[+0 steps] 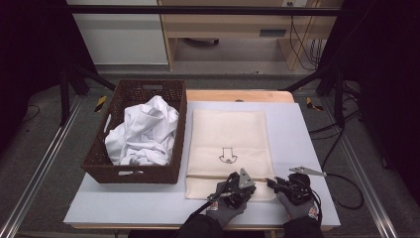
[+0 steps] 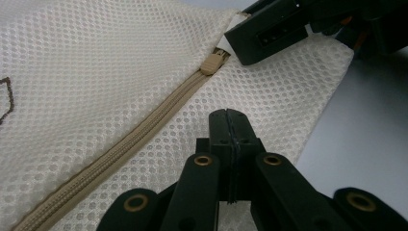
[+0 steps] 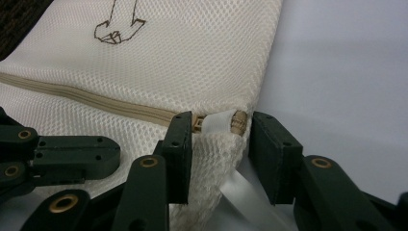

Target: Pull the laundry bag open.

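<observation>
Between the right gripper's [image 3: 219, 144] parted jaws sits the corner of a cream mesh laundry bag [image 1: 229, 139], right where the tan zipper [image 3: 96, 101] ends in a white fabric tab [image 3: 219, 121]. One jaw stands against the zipper's end and the other just past the bag's edge, with a gap on each side of the cloth, so nothing is pinched; they stand at a middling width. A white strap [image 3: 248, 197] trails out from under the corner toward that gripper.

Just to the left of it, the left gripper [image 2: 228, 115] has its jaws pressed flat together with nothing between them, its tip resting on or hovering just over the mesh on the near side of the zipper line; I cannot tell which. Ahead of its tip lies the zipper pull [image 2: 212, 62], right beside the other gripper's jaw.

Beyond both grippers the bag stretches flat across the pale surface [image 1: 302, 144], a small arrow mark [image 1: 228, 155] drawn on it. Farther left, a dark wicker basket [image 1: 106, 168] holds crumpled white clothing [image 1: 146, 131].
</observation>
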A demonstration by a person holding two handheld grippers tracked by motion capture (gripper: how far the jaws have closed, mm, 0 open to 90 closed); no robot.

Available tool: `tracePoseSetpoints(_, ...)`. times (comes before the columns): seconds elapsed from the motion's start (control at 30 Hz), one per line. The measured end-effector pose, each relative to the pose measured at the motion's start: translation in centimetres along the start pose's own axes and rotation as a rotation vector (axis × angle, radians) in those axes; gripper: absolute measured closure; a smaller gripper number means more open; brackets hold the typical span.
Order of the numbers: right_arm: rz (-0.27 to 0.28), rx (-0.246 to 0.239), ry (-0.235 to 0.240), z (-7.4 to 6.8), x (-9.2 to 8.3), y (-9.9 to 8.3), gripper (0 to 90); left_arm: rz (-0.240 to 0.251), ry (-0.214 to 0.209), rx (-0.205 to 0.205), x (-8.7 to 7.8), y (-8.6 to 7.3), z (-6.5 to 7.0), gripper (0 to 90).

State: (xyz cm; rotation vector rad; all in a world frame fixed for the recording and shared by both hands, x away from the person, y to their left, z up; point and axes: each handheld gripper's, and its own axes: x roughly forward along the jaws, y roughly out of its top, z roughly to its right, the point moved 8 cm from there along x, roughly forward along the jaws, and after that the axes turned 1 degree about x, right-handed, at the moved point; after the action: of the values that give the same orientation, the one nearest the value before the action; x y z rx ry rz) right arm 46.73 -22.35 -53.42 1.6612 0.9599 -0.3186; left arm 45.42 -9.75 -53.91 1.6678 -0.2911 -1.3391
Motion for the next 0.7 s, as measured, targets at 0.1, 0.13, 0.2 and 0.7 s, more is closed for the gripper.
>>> tracePoseSetpoints(0.1, 0.001, -0.002, 0.013, -0.2, 0.2, 0.3, 74.4, 0.000, 0.001, -0.001, 0.0, 0.0, 0.0, 89.1)
tracePoseSetpoints(0.13, 0.010, 0.002, 0.020, -0.3, 0.1, 0.4, 78.3, 0.000, 0.002, -0.001, 0.0, 0.0, 0.0, 89.1)
tracePoseSetpoints(0.2, 0.023, -0.005, 0.027, -0.3, 0.0, 0.6, 80.2, 0.000, 0.000, -0.002, 0.0, 0.0, 0.0, 89.1)
tracePoseSetpoints(0.7, 0.134, -0.070, 0.123, -2.3, -2.0, 2.1, 82.1, 0.011, 0.064, 0.084, -0.6, 3.8, -0.8, 75.3)
